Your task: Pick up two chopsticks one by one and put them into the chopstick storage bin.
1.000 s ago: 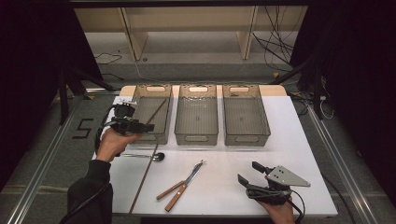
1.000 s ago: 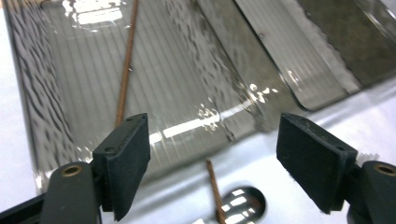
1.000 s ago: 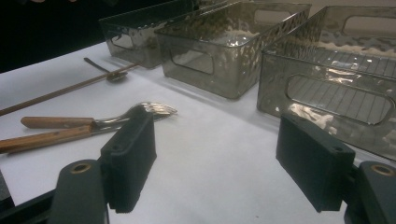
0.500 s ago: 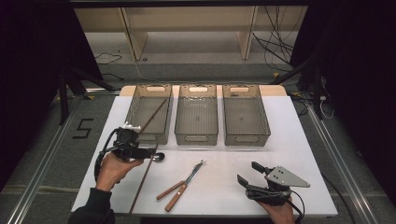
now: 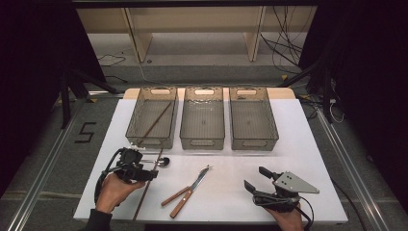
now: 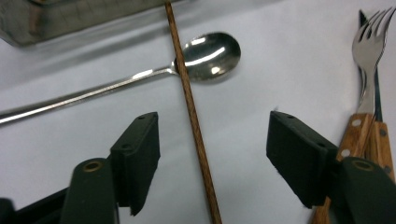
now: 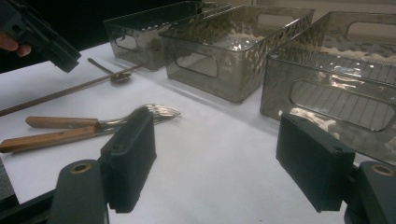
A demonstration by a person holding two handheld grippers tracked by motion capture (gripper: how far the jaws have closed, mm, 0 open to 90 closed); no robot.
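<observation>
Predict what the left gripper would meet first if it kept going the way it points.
Probably the wooden chopstick, lying between the open jaws of the left gripper, which have just been closing, pads not yet touching it.

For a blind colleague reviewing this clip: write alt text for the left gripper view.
The left gripper hangs open over a white table, its jaws having just been closing, with a thin wooden chopstick running between them untouched. The chopstick crosses a steel spoon; a wooden-handled fork lies at the right edge.

Thin brown wooden chopstick (image 6: 192, 116) lying flat on the white table, running up the frame's middle, its upper part crossing the shiny spoon's neck (image 6: 168, 70).
</observation>
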